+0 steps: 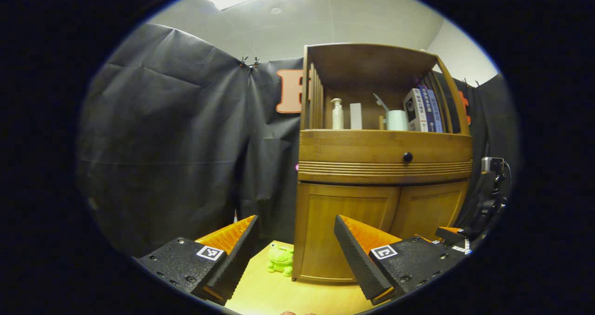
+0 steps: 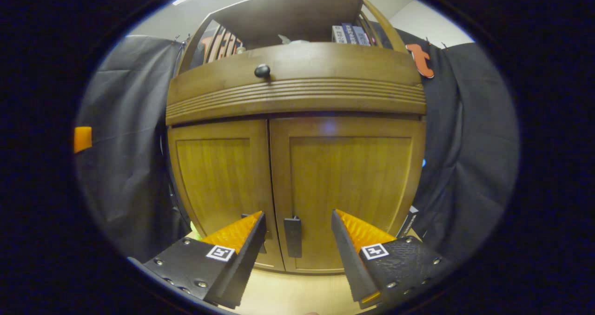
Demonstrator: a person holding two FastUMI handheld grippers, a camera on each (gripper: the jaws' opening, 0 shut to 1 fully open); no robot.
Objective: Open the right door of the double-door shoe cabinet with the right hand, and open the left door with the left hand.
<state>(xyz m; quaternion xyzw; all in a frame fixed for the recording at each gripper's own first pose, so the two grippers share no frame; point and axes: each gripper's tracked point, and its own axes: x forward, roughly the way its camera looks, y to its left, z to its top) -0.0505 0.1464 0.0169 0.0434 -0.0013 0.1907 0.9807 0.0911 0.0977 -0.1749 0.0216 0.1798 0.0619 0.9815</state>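
Both grippers stood spread: the right gripper (image 2: 297, 224) framed the right door's dark flat handle (image 2: 293, 236) at lower centre, untouched; the left gripper (image 1: 295, 229) hung apart from the closed brown wooden double-door shoe cabinet (image 1: 372, 213), centre right.

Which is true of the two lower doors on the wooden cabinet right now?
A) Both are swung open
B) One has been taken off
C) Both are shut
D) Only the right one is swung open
C: in the right gripper view the left door and right door both sit flush, and the open right gripper frames the right door's handle without touching it.
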